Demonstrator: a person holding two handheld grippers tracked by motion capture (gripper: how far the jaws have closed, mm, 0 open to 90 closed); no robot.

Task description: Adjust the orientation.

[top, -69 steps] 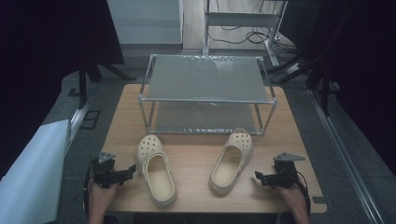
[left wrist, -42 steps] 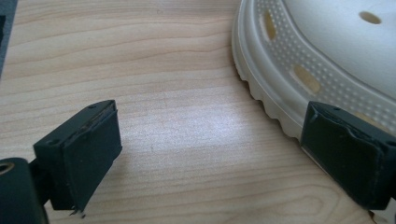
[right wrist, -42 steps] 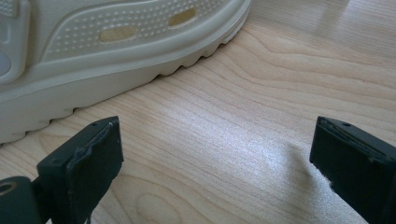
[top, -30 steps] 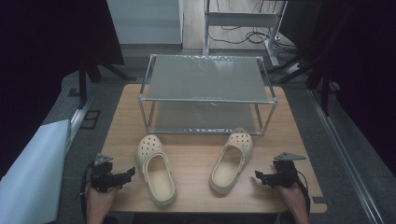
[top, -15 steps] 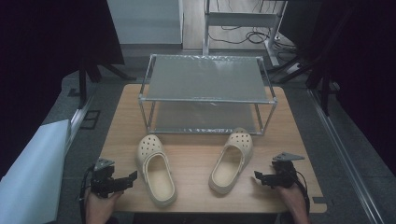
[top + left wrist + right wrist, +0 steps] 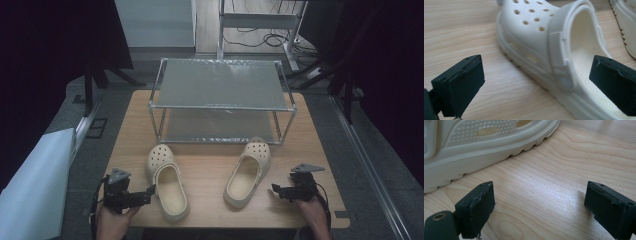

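Note:
Two cream clogs lie on the wooden table (image 6: 210,172), toes toward the rack. My left gripper (image 6: 148,191) is at the left clog (image 6: 167,187), open. Its jaws have just been opening. In the left gripper view my left gripper (image 6: 537,75) straddles the left clog's (image 6: 536,37) heel-strap side, one jaw outside it and one over the foot opening, the pads clear of it. The right clog (image 6: 247,172) lies a short way left of my right gripper (image 6: 275,190). Its jaws have just been closing a little, and between them my right gripper (image 6: 539,200) has bare wood.
A two-level metal rack (image 6: 220,100) stands at the back of the table, both shelves bare. The right clog's sole (image 6: 486,142) lies just ahead-left of the right jaws. A white sheet (image 6: 35,185) leans at the left, off the table. Dark stands and cables surround the table.
My left gripper has shifted right, up to the left clog's heel side. The right hand has stayed where it was.

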